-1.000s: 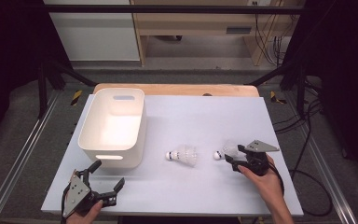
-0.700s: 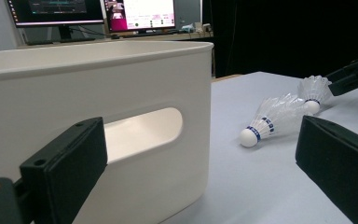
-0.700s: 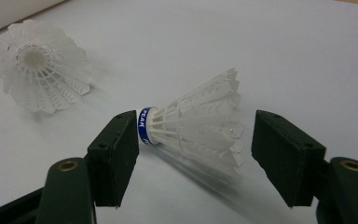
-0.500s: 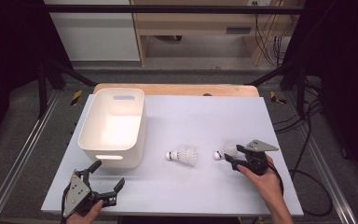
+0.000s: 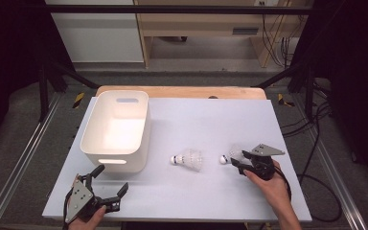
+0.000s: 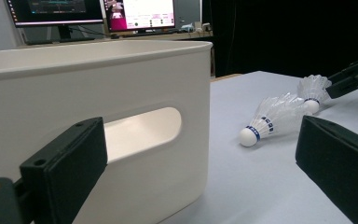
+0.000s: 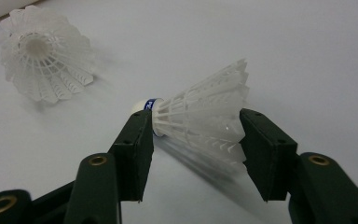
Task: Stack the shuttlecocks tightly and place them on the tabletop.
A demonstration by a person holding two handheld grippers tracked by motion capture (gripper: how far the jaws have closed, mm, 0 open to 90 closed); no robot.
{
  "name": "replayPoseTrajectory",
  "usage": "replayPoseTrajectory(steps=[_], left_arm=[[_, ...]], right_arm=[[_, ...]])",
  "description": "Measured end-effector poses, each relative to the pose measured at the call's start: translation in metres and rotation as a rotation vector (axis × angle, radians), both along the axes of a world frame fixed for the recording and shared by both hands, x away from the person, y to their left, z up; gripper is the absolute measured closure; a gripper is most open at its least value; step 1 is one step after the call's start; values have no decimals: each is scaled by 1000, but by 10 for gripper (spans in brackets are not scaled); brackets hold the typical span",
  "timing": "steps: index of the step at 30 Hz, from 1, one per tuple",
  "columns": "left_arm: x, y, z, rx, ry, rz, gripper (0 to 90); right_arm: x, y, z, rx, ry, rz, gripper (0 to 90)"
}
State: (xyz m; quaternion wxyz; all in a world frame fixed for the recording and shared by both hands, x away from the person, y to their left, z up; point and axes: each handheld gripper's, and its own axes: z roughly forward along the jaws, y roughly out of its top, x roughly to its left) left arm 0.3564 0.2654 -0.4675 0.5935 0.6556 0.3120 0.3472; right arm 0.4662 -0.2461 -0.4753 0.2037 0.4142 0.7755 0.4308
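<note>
1. Shuttlecock (image 7: 200,116) lies on its side on the white table (image 5: 211,120), at the right, between the jaws of the right gripper (image 7: 196,140).
2. Those jaws have just been closing; both pads now touch its skirt, pinching it lightly.
3. A second shuttlecock (image 5: 188,159) lies just to its left, near the white bin (image 5: 117,129).
4. Left gripper (image 5: 106,183) rests at the near left corner, just before the bin, jaws spread wide with nothing between them.

Shuttlecock (image 7: 200,116) blue band — lettering cut off, unreadable, monitor text too small
</note>
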Motion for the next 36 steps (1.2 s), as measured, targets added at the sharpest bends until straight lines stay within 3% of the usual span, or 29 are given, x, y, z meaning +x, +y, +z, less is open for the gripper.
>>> replayPoseTrajectory(steps=[15,30,36], left_arm=[[0,0,0,-2,2,3,23],[0,1,0,-1,1,4,24],[0,0,0,-1,0,3,24]], right_arm=[[-6,1,0,-16,3,50,636],[-13,2,-4,-81,-3,133,889],[-15,3,-4,-90,-19,162,900]])
